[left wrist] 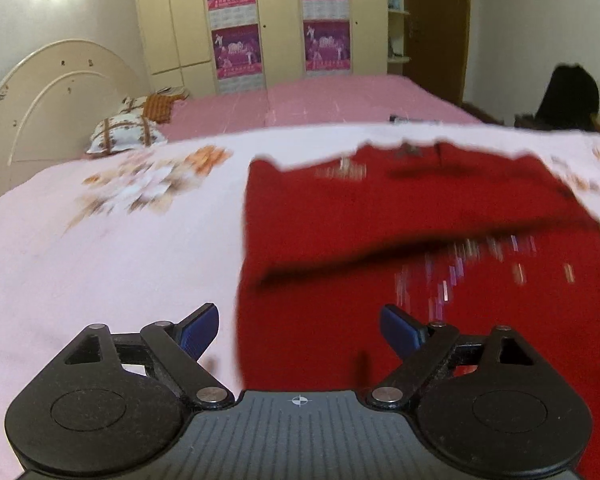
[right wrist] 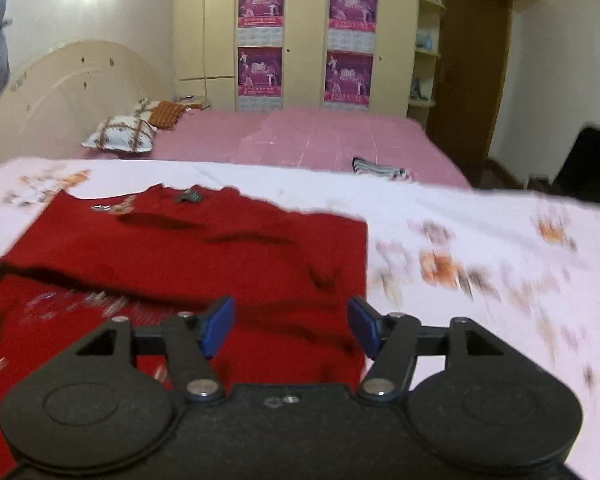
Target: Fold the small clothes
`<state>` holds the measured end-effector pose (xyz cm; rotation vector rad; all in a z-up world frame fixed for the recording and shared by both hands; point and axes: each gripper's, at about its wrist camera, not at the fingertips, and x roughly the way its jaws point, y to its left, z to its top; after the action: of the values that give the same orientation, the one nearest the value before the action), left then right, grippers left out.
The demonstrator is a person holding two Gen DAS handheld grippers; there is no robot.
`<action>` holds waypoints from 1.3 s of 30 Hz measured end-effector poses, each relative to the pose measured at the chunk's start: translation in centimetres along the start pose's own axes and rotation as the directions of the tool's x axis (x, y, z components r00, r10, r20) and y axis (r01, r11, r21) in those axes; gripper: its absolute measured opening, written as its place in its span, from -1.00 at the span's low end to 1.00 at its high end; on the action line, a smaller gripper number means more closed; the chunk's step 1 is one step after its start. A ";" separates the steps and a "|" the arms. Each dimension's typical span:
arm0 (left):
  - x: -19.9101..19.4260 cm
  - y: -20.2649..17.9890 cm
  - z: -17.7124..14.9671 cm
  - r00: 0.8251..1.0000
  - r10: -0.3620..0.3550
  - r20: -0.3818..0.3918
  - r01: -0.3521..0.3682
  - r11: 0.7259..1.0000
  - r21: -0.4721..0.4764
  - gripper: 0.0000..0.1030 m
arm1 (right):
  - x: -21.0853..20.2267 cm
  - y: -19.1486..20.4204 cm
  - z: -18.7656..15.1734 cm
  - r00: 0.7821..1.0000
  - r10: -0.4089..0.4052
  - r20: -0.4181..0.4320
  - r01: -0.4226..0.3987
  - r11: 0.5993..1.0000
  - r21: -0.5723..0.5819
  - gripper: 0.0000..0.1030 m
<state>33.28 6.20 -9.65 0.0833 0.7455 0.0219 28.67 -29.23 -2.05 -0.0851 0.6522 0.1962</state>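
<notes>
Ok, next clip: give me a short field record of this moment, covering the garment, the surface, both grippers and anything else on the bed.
garment: red knit top with sequin trim, lying spread out, partly folded over itself
surface: pale pink floral bedsheet
left gripper: jaws open, holding nothing, over the top's left edge
right gripper: jaws open, holding nothing, over the top's right edge
other items: striped folded cloth farther back; patterned pillows by the headboard
image quality: motion blur

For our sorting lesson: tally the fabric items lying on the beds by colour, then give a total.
Red garment: 1
Striped black-and-white cloth: 1
Floral pillow: 1
Orange patterned pillow: 1
Total: 4
</notes>
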 end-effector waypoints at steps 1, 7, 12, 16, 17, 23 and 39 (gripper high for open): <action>-1.0 0.3 -1.3 1.000 0.000 -0.012 0.000 1.000 -0.006 0.69 | -1.3 -0.6 -1.0 1.000 0.005 -0.016 -0.005 1.000 0.030 0.18; -5.1 0.6 -7.0 0.995 0.009 -0.099 -0.010 1.000 -0.017 0.69 | -7.5 -3.4 -6.8 0.995 0.025 -0.092 -0.006 0.980 0.199 0.13; -8.1 0.1 -8.9 0.997 0.001 -0.080 -0.001 1.000 0.006 0.69 | -10.9 -3.8 -10.6 0.989 0.048 -0.139 -0.008 0.962 0.272 0.12; -9.8 -0.4 -10.1 0.997 -0.018 -0.076 0.018 1.000 0.008 0.69 | -12.7 -3.4 -12.9 0.982 0.078 -0.175 -0.019 0.949 0.315 0.12; -10.1 -0.6 -10.4 0.997 -0.022 -0.075 0.023 1.000 0.009 0.69 | -13.0 -3.3 -13.3 0.980 0.086 -0.180 -0.023 0.946 0.325 0.12; -11.5 -0.7 -12.4 0.987 -0.110 -0.119 0.105 0.993 -0.050 0.69 | -14.4 -2.4 -15.3 0.969 0.146 -0.199 -0.062 0.924 0.377 0.12; -10.4 4.5 -18.2 0.808 -0.589 -0.007 0.471 0.652 -0.594 0.17 | -15.1 -2.9 -18.6 0.916 0.380 -0.128 -0.230 0.758 0.611 0.09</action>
<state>13.35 11.42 -15.52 -0.7391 0.9170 -0.3219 6.48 -37.03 -7.50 0.6162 0.9520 0.2981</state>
